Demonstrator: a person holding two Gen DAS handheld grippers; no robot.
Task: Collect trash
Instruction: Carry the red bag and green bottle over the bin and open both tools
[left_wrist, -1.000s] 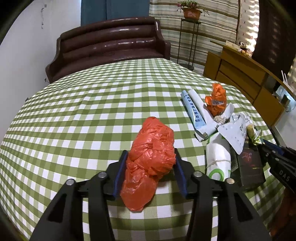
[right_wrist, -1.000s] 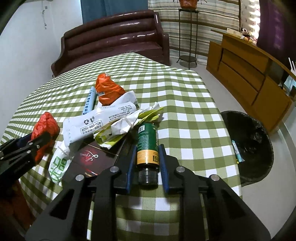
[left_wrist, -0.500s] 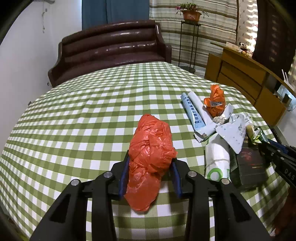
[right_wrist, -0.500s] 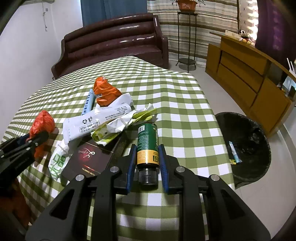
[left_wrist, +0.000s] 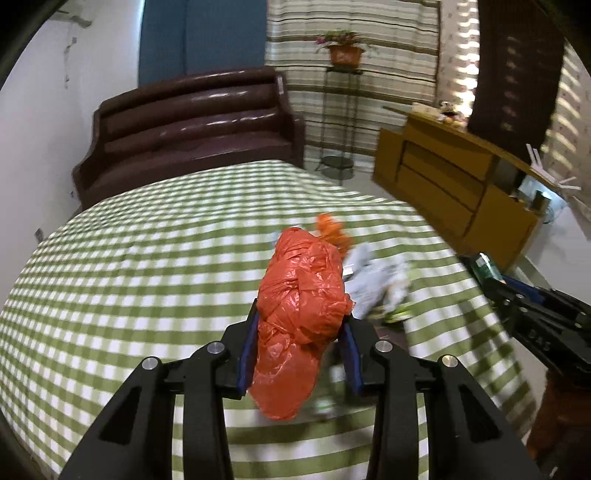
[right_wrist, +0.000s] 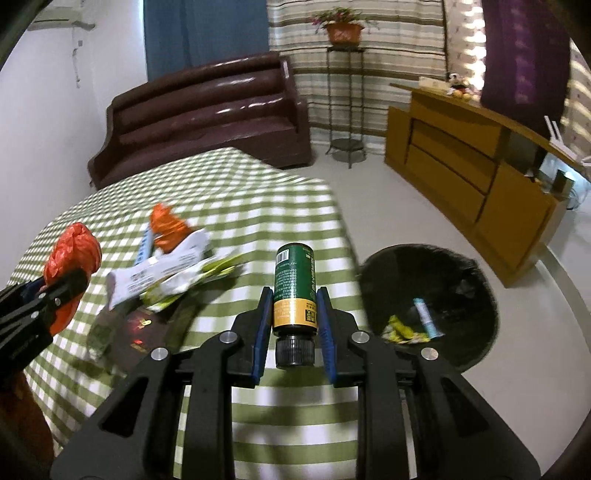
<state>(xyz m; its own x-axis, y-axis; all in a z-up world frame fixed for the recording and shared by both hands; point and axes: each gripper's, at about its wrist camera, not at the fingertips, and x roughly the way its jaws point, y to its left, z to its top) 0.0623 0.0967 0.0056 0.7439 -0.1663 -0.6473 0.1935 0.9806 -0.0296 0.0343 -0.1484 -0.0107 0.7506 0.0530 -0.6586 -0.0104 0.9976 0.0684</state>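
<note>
My left gripper is shut on a crumpled orange plastic bag, held clear above the green-checked table. My right gripper is shut on a green bottle with a yellow band and black cap, lifted above the table's right edge. A black trash bin stands on the floor to the right, with several scraps inside. On the table lies a pile of trash: a second orange bag, white wrappers and a dark packet. The left gripper with its bag shows at the right wrist view's left edge.
A brown sofa stands behind the table. A wooden cabinet runs along the right wall, and a metal plant stand with a potted plant is at the back. Bare floor lies between the table, cabinet and bin.
The left jaws closed on the orange bag and lifted it off the table. Both grippers moved up and to the right; the bin now sits nearer the bottle.
</note>
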